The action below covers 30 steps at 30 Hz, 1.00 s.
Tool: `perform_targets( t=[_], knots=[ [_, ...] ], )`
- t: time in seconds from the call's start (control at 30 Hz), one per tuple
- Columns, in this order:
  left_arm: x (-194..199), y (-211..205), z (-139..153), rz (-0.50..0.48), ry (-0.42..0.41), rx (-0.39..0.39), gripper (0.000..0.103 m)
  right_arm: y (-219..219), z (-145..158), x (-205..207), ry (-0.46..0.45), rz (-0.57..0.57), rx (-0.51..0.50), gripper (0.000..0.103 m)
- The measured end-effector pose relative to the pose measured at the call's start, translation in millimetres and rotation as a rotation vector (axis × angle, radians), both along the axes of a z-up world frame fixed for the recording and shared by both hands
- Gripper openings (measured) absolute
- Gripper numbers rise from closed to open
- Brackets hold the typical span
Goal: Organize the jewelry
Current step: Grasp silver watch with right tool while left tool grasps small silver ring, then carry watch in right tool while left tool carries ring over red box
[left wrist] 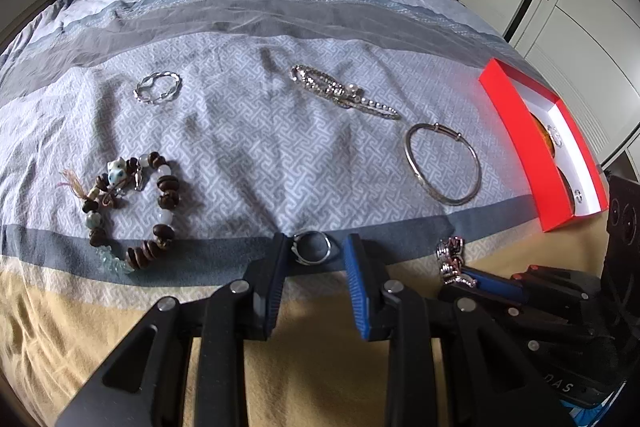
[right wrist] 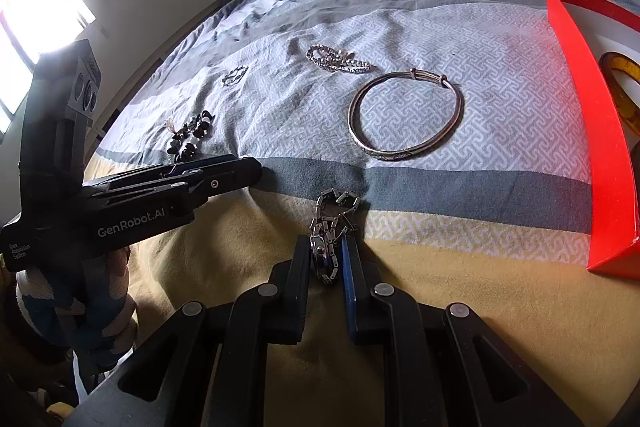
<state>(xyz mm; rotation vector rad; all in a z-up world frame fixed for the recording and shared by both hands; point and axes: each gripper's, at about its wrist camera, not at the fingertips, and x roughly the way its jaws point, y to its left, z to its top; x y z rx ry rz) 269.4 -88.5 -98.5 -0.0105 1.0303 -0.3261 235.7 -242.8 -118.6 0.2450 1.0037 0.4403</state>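
Left gripper (left wrist: 316,267), black, marked "GenRobot.AI", jaws apart around a small silver ring (left wrist: 311,247) near the bed's (left wrist: 280,155) front edge; right gripper (right wrist: 326,259) clamped on a steel link bracelet (right wrist: 330,227).

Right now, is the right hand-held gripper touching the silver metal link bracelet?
Touching. The right wrist view shows the right hand-held gripper with its pads pressed on both sides of the silver metal link bracelet.
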Motion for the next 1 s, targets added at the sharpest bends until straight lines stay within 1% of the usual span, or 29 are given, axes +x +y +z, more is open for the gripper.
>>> perform_targets(
  t=[0.13,0.27,0.4,0.67,1.0],
  knots=[
    [-0.4,-0.1,1.0,0.000,-0.006,0.006,0.026,-0.1,1.2,-0.5,-0.002,0.000,-0.003,0.015],
    [-1.7,2.3,2.1,0.009,-0.010,0.008,0.019,-0.6,2.0,-0.6,-0.003,-0.001,-0.004,0.013],
    [-3.8,4.8,5.1,0.006,-0.015,0.006,0.019,-0.7,4.0,-0.9,-0.005,0.001,-0.006,0.011],
    [-9.0,9.3,13.8,0.014,-0.023,-0.004,0.019,-1.6,13.6,-7.9,-0.021,0.005,-0.015,0.010],
    [-22.3,13.6,37.0,0.019,-0.054,-0.012,0.019,-1.5,34.2,-24.3,-0.046,0.013,-0.003,0.010]
  ],
)
